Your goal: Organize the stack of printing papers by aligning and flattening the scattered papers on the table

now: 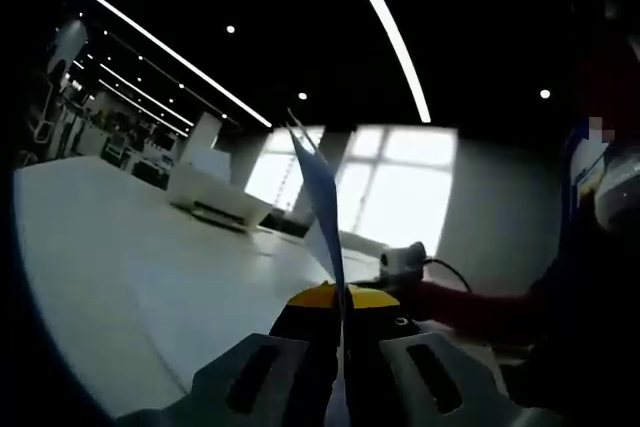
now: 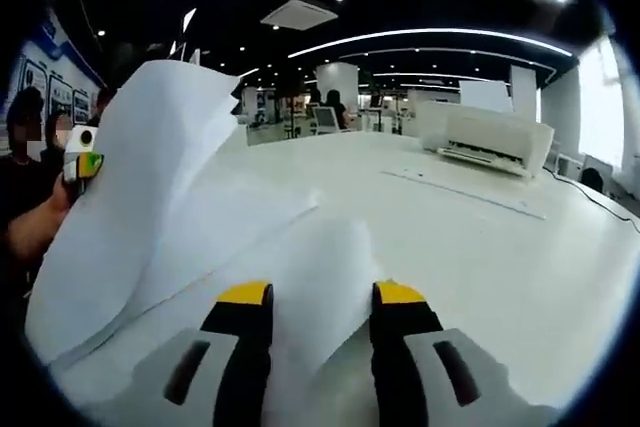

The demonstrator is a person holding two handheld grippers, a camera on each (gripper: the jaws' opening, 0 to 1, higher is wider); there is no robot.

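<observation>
In the left gripper view my left gripper (image 1: 342,297) is shut on a white sheet of paper (image 1: 322,197), which rises edge-on from between the yellow-tipped jaws above the white table (image 1: 130,277). In the right gripper view the papers (image 2: 170,207) curl up high on the left, where the left gripper (image 2: 82,163) holds them in a person's hand. The lower part of the papers lies on the table (image 2: 480,267) and runs between the spread jaws of my right gripper (image 2: 322,295), which is open. The right gripper (image 1: 402,259) also appears beyond the sheet in the left gripper view.
A white printer (image 2: 495,137) stands at the back of the table, also seen as the printer (image 1: 215,199) in the left gripper view. One flat sheet (image 2: 465,187) lies in front of it. A cable (image 2: 590,197) runs along the right. People stand far behind.
</observation>
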